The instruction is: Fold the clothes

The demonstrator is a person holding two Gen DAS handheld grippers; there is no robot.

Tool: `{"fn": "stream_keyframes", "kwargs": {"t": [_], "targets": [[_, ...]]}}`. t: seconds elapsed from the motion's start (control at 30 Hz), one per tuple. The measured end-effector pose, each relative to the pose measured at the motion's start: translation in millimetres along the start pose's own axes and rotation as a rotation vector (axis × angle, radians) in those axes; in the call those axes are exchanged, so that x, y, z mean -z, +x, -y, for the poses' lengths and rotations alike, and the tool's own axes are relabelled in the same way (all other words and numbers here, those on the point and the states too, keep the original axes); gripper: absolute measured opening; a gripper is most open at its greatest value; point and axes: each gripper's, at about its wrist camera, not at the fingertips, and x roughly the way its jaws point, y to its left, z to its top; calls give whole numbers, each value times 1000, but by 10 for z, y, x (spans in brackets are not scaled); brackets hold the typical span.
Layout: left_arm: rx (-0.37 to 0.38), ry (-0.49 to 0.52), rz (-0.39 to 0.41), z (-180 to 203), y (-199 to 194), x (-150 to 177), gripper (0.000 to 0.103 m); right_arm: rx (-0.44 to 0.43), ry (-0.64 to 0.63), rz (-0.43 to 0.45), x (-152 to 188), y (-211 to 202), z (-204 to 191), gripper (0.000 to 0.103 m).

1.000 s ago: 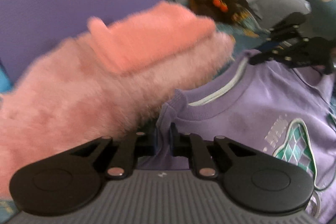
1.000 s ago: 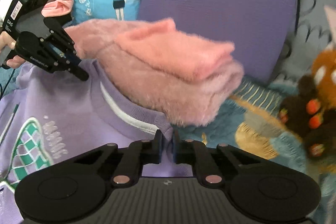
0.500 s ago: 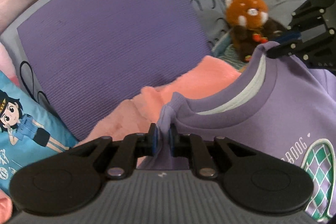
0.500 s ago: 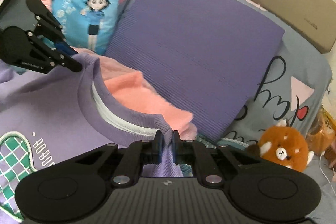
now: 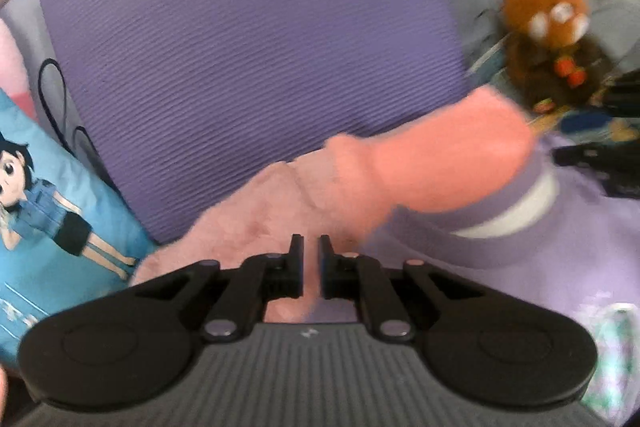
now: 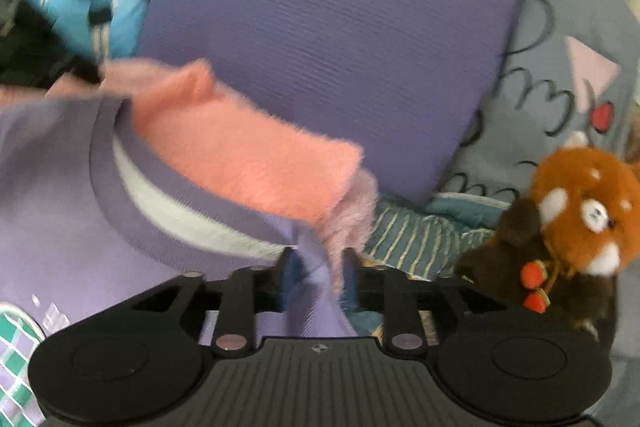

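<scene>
Behind everything stands a big purple cushion (image 5: 248, 43) against grey bedding (image 6: 560, 75), with a blue cartoon pillow (image 5: 60, 211) at one side and a red-panda toy (image 6: 576, 223) at the other; in front lies a fluffy pink garment (image 6: 248, 163), folded, and the purple sweatshirt (image 6: 56, 211) lies against it, collar toward the pink pile. The left gripper (image 5: 311, 247) has its jaws just parting, a narrow gap with nothing pinched, pink fluff showing beyond it; the right gripper (image 6: 316, 259) is opening wider, a fold of the sweatshirt's shoulder hanging loose between its fingers (image 6: 352, 267), not squeezed.
</scene>
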Motion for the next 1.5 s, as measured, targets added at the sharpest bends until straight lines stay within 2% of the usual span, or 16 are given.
{"fn": "stream_keyframes", "kwargs": {"t": [0.03, 0.1, 0.2, 0.3, 0.47, 0.53, 0.67, 0.83, 0.93, 1.07, 1.2, 1.27, 1.3, 1.33, 1.4, 1.5], "targets": [[59, -12, 17, -23, -142, 42, 26, -7, 49, 26, 7, -104, 88, 43], [172, -15, 49, -24, -390, 129, 63, -13, 149, 68, 32, -326, 292, 43], [293, 34, 74, 159, -780, 302, 103, 8, 206, 83, 180, -652, 554, 45], [357, 124, 71, 512, -1111, 522, 103, 3, 142, 11, 496, -872, 724, 45], [317, 207, 27, 1094, -1541, 851, 103, 80, 69, -149, 1118, -1121, 867, 45], [317, 169, -1, 1191, -1653, 948, 103, 86, 169, -141, 1361, -1393, 917, 45], [393, 13, -77, 1202, -1645, 1016, 103, 105, 426, -85, 1872, -1972, 924, 51], [389, -46, -140, 1337, -1623, 1089, 103, 201, 763, -44, 2346, -2381, 957, 53], [399, -68, -148, 1416, -1626, 1081, 103, 270, 913, -17, 2467, -2441, 1076, 55], [434, -72, -140, 1488, -1618, 1012, 103, 441, 1100, -100, 2524, -2395, 1241, 56], [494, -36, -109, 1572, -1532, 853, 103, 420, 1243, -127, 2630, -2325, 1204, 56], [511, 3, -94, 1657, -1485, 737, 103, 364, 1348, -110, 2752, -2240, 1202, 56], [524, 19, -86, 1704, -1467, 680, 103, 334, 1394, -96, 2808, -2190, 1205, 45], [551, 30, -81, 1754, -1442, 623, 103, 311, 1412, -85, 2839, -2119, 1210, 17], [587, 49, -80, 1851, -1384, 540, 103, 326, 1383, -67, 2805, -2040, 1200, 12], [592, 132, -54, 2128, -1320, 457, 103, 349, 1309, 93, 2579, -2224, 1194, 11]]}}
